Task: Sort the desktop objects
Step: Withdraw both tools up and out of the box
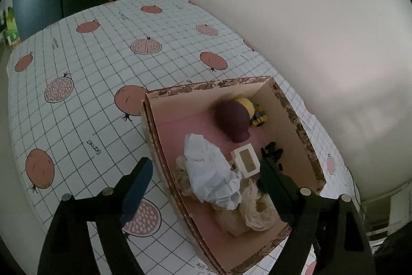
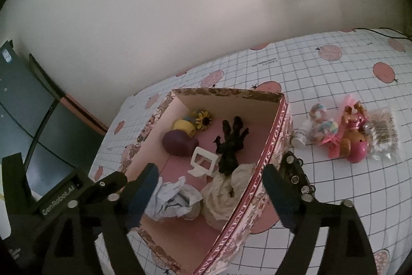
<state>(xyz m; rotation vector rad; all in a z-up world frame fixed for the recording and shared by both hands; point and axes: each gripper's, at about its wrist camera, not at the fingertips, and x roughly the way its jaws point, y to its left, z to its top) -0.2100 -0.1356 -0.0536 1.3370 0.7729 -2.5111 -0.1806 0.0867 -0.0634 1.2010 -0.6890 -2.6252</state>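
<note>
A floral-rimmed cardboard box (image 1: 206,86) (image 2: 226,92) holds crumpled white paper (image 1: 211,172) (image 2: 172,200), cream cloth (image 1: 252,210) (image 2: 226,195), a small white frame (image 1: 246,160) (image 2: 203,163), a black figure (image 2: 229,146), a dark purple lump (image 1: 234,120) (image 2: 177,142), a yellow toy (image 2: 184,126) and a sunflower (image 2: 203,120). My left gripper (image 1: 206,169) is open above the paper, one finger outside the box wall and one inside. My right gripper (image 2: 211,174) is open over the cloth, straddling the box's right wall. Nothing is held.
A black toy car (image 2: 296,172) lies on the pomegranate-print tablecloth (image 2: 334,197) just outside the box, by my right finger. Further right lie a pink doll (image 2: 352,138), a pastel ring (image 2: 322,124), a small white bottle (image 2: 300,137) and a clear packet (image 2: 383,135). A wall stands behind the table.
</note>
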